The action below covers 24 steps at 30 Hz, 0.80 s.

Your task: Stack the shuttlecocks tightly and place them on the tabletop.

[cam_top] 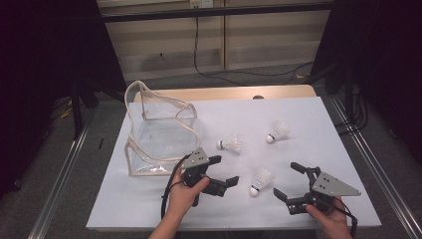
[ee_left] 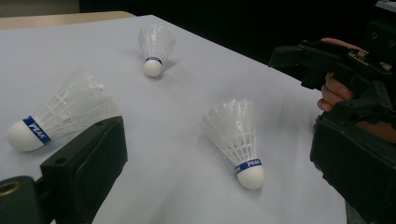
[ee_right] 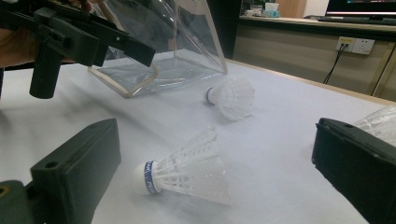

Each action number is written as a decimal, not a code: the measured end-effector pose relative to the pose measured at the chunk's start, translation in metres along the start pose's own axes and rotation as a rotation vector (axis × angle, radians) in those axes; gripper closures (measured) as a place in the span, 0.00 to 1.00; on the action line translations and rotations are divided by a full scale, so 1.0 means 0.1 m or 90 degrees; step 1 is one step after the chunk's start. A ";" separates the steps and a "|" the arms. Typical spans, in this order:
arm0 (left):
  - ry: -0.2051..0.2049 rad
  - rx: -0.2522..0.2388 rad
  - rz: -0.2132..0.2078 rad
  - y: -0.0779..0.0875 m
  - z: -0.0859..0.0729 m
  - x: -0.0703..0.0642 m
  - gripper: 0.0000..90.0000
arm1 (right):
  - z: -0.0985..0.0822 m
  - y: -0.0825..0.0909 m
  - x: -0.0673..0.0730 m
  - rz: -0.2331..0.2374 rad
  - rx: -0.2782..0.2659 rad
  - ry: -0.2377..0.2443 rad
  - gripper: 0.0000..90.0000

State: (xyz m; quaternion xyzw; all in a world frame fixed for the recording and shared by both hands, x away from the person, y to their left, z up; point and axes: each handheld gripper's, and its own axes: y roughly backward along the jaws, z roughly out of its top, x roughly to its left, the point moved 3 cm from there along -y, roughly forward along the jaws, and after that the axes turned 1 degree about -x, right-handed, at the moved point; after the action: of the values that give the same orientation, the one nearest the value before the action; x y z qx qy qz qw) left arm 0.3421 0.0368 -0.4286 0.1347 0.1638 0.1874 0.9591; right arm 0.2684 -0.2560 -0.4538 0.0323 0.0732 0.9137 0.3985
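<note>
Lying outside the empty clear bag (cam_top: 159,134), three shuttlecocks (cam_top: 260,180); each hand-held gripper (cam_top: 219,174) (cam_top: 293,181) spread apart, empty.

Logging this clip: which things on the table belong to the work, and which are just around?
In play: three shuttlecocks, near, middle, far; clear bag; left gripper; right gripper.
Just around: wall cable; wall socket.

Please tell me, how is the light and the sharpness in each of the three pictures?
High view: white table evenly lit, surroundings very dark, shuttlecocks cast faint shadows. Left gripper view: nearest shuttlecock sharp, close jaws soft. Right gripper view: clear bag shows glare streaks, nearest shuttlecock slightly blurred.
</note>
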 end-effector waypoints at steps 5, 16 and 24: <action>-0.012 0.000 -0.009 0.04 -0.02 0.00 0.05 | 0.00 0.00 -0.01 -0.001 -0.001 -0.004 0.01; -0.020 -0.002 -0.017 0.07 -0.04 -0.02 0.04 | 0.00 -0.01 0.00 -0.002 0.001 -0.006 0.00; -0.023 -0.003 -0.030 0.11 -0.09 -0.06 0.04 | 0.01 0.00 0.01 0.001 -0.001 -0.007 0.00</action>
State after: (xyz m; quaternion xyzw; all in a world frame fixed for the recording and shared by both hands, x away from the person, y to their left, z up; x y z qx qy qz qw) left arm 0.3302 0.0460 -0.4320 0.1317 0.1491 0.1631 0.9664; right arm 0.2684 -0.2552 -0.4533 0.0366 0.0703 0.9137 0.3985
